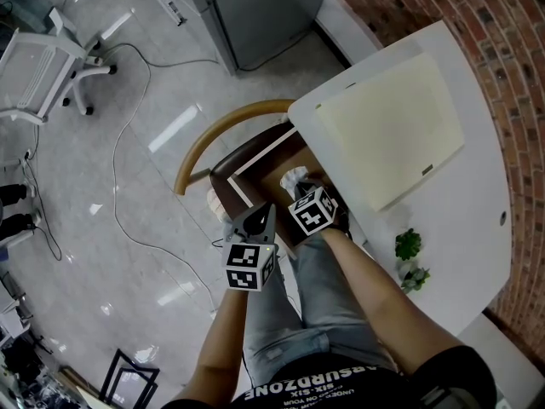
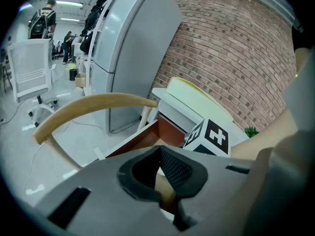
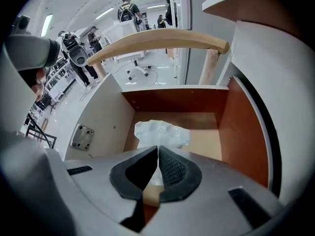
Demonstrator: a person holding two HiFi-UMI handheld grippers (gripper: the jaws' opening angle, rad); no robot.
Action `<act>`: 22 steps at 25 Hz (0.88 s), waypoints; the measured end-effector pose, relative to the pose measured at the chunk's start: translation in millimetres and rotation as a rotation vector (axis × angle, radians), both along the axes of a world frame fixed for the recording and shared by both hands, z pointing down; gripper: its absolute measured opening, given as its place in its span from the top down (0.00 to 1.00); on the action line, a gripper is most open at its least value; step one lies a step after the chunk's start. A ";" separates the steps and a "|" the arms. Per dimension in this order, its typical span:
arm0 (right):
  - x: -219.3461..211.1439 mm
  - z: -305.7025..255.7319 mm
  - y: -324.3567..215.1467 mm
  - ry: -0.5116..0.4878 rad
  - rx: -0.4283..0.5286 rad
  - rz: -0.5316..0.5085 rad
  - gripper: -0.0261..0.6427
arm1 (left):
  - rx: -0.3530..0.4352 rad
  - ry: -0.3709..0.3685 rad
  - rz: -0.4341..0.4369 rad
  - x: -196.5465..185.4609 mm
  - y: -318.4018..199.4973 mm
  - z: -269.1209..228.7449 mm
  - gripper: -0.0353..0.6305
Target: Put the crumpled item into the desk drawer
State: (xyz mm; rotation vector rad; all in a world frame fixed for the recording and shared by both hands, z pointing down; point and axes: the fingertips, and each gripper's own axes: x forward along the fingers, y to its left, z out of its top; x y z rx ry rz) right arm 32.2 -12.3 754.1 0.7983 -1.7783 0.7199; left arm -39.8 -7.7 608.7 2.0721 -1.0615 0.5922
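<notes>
Crumpled white paper (image 3: 161, 132) lies on floor of open desk drawer (image 3: 98, 124), near its middle, just beyond right gripper (image 3: 158, 149). Right gripper jaws closed tip to tip, nothing pinched. Left gripper (image 2: 160, 149) beside it, outside drawer, jaws likewise together and empty. Drawer brown inside, pale side wall. White desk (image 1: 464, 228) carries cream pad (image 1: 392, 126) and small green plant (image 1: 409, 245). Curved wooden chair back (image 1: 223, 130) in front of drawer. Brick wall (image 1: 511, 58) behind desk; glossy grey floor (image 1: 128, 194) with loose cable (image 1: 128, 135).
</notes>
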 end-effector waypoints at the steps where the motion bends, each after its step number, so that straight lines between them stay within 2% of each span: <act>1: -0.3 1.4 -0.6 0.003 -0.002 -0.003 0.95 | -0.002 0.000 0.003 -0.1 -0.2 0.8 0.94; 22: -4.0 26.1 -5.6 0.047 -0.047 -0.047 0.95 | -0.029 0.005 0.029 -4.3 -5.9 11.9 0.94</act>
